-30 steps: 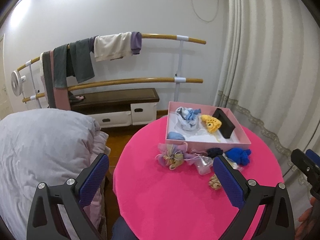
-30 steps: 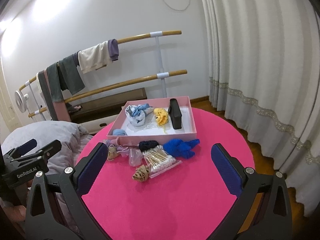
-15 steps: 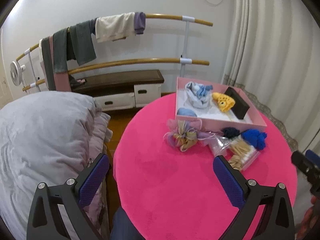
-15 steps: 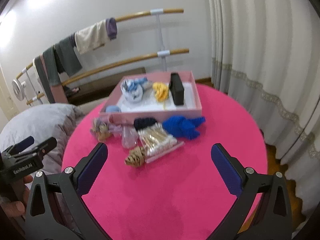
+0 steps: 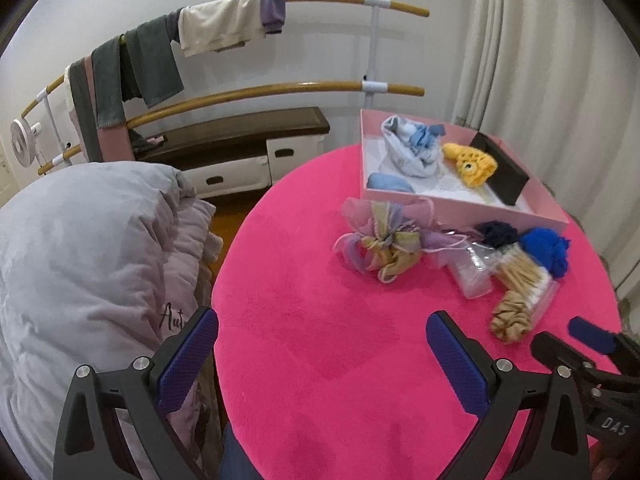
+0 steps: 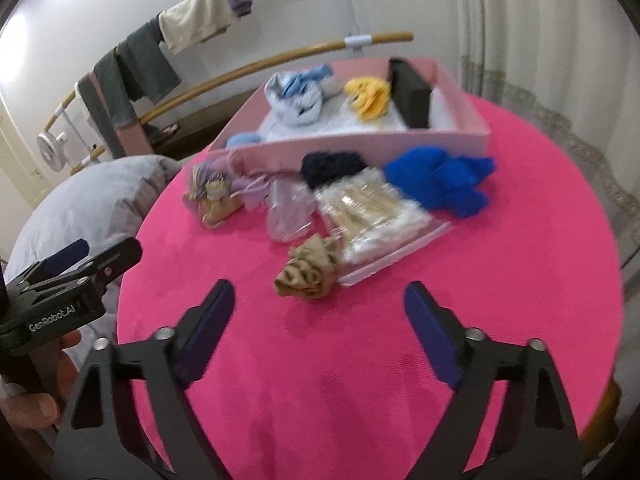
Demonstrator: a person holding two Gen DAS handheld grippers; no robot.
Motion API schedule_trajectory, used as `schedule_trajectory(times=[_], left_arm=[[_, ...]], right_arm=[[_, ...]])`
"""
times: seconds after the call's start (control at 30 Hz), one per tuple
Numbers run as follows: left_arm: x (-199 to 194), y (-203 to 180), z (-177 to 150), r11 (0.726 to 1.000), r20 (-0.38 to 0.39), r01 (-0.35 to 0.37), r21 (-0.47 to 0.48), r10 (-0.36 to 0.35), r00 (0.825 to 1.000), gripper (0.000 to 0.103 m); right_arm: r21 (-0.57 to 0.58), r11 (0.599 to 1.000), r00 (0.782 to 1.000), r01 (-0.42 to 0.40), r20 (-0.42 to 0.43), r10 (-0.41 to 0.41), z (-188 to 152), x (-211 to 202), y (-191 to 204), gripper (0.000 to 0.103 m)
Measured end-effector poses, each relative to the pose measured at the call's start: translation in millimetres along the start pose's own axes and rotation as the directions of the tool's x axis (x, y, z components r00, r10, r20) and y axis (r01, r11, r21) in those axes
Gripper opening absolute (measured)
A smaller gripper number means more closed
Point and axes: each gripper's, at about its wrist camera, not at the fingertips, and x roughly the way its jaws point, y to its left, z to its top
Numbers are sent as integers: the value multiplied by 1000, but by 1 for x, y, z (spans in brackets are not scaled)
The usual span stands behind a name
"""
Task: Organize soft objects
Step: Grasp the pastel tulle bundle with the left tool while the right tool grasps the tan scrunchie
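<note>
A pink box at the far side of the round pink table holds a pale blue cloth bundle, a yellow knit toy and a black case. In front of it lie a pastel organza bow, a dark navy knit piece, a bright blue knit piece, a cotton swab pack and a tan scrunchie. My left gripper is open and empty above the table's near side. My right gripper is open and empty just short of the scrunchie.
A grey quilt lies left of the table. Clothes hang on a wooden rail at the wall above a low dark bench. Curtains hang at the right. A clear plastic bag lies beside the swabs.
Both grippers have moved lower and forward toward the table. The loose objects now appear closer and larger, and the scrunchie sits just ahead of the right gripper. Both stay open.
</note>
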Motion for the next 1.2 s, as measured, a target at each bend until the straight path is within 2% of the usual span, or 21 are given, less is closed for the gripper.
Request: schedule_trajectory(times=[0.23, 0.3, 0.37, 0.57, 0.83, 0.93, 0.97, 1.0, 1.03, 1.1, 1.2], left_arm=[[36, 6, 8, 1000, -26, -6, -5, 6, 1000, 103], [44, 5, 10, 1000, -32, -7, -2, 7, 999, 103], [53, 4, 13, 1000, -39, -5, 0, 5, 999, 103], [77, -6, 24, 1000, -42, 19, 21, -18, 999, 103], [116, -28, 42, 998, -42, 51, 48, -49, 998, 103], [137, -35, 48, 998, -42, 39, 51, -37, 998, 102], [142, -36, 49, 998, -46, 47, 47, -45, 998, 100], [147, -36, 50, 997, -51, 66, 38, -64, 997, 89], [152, -37, 51, 995, -63, 99, 27, -97, 993, 69], [157, -37, 52, 993, -75, 118, 22, -116, 990, 45], [160, -35, 55, 991, -76, 130, 26, -128, 989, 27]], right_arm=[[13, 998, 998, -60, -34, 60, 6, 29, 3, 54], [19, 997, 996, -76, -38, 77, 8, 36, 3, 51], [21, 997, 996, -79, -44, 80, 10, 43, 2, 49], [21, 999, 999, -43, -32, 44, 9, 48, -4, 25], [9, 998, 998, -57, -37, 57, 6, 44, -8, 24], [18, 998, 997, -66, -38, 67, 8, 46, -10, 24], [18, 998, 997, -67, -37, 68, 8, 46, -10, 24], [16, 998, 997, -67, -37, 67, 8, 47, -9, 24], [15, 998, 997, -67, -36, 68, 8, 47, -9, 24], [19, 997, 997, -72, -38, 73, 8, 46, -10, 24], [22, 997, 996, -76, -39, 77, 8, 46, -10, 24]])
